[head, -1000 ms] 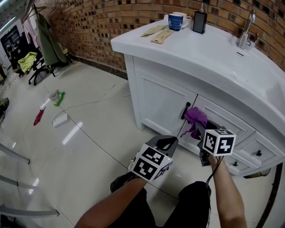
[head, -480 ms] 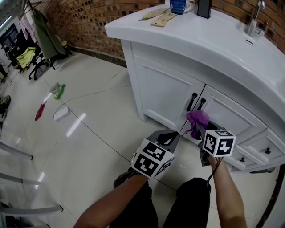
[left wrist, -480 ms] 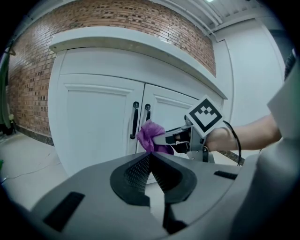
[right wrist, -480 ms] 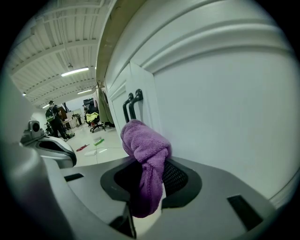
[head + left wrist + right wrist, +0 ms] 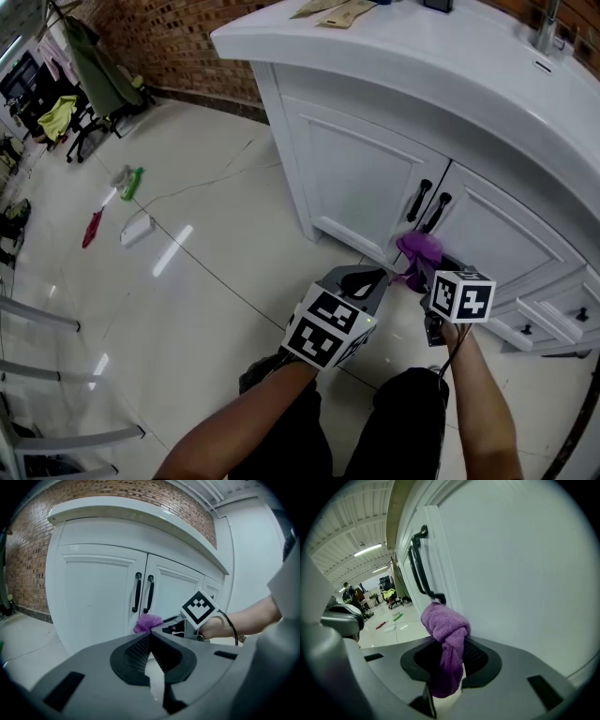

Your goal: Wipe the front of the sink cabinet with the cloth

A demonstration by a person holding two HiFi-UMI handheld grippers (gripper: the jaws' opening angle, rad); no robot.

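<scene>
Glaring brightly off the glossy floor (image 5: 171, 251) left of the left claw (image 5: 373, 277); darkening and bending round both gripper views' edges.

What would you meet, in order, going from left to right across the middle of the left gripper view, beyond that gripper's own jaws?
Red-brown brick wall → panelled white cabinet door → crumpled purple cloth → black-and-white marker cube → person's bare forearm.
</scene>
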